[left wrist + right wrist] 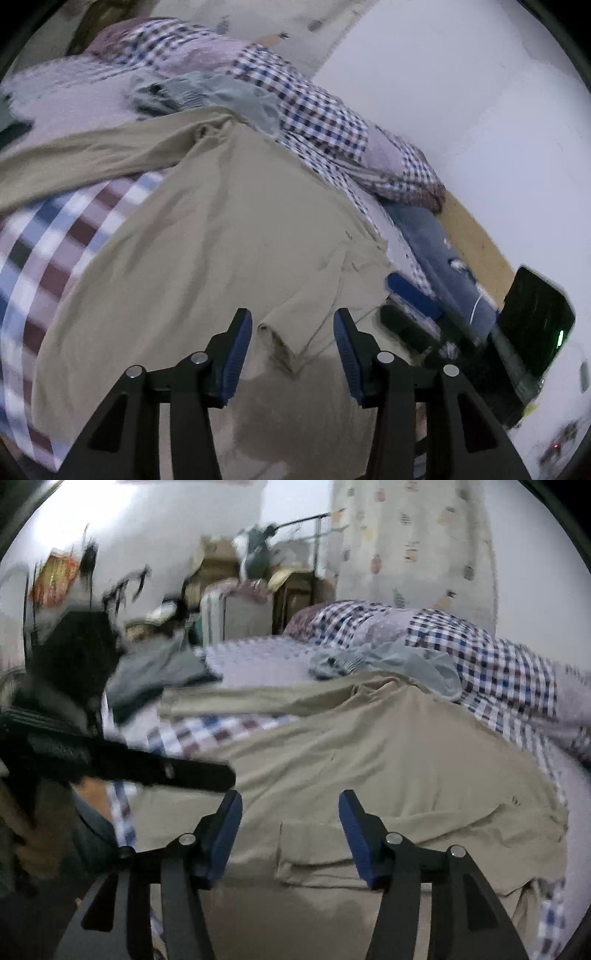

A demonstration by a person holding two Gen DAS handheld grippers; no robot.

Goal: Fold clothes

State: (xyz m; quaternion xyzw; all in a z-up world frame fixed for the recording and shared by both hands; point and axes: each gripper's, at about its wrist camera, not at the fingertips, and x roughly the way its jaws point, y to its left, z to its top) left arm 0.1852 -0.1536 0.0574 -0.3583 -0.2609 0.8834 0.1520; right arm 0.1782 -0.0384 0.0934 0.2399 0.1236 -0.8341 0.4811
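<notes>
Left gripper [292,325]: blue pads spread apart, nothing between them, hovering above a pocket flap of the khaki trousers [221,240].
Right gripper [290,806]: jaws likewise wide, empty, over a flapped pocket [314,853].
Khaki trousers: spread across the checked bedsheet [55,240], one leg running toward 10 o'clock.
Grey garment [388,661]: crumpled at 12 o'clock, beyond the trousers.
Checked quilt [314,118]: bunched at 1 o'clock.

White wall [461,92], patterned curtain [410,539], and seemingly cluttered boxes [218,565] behind.
</notes>
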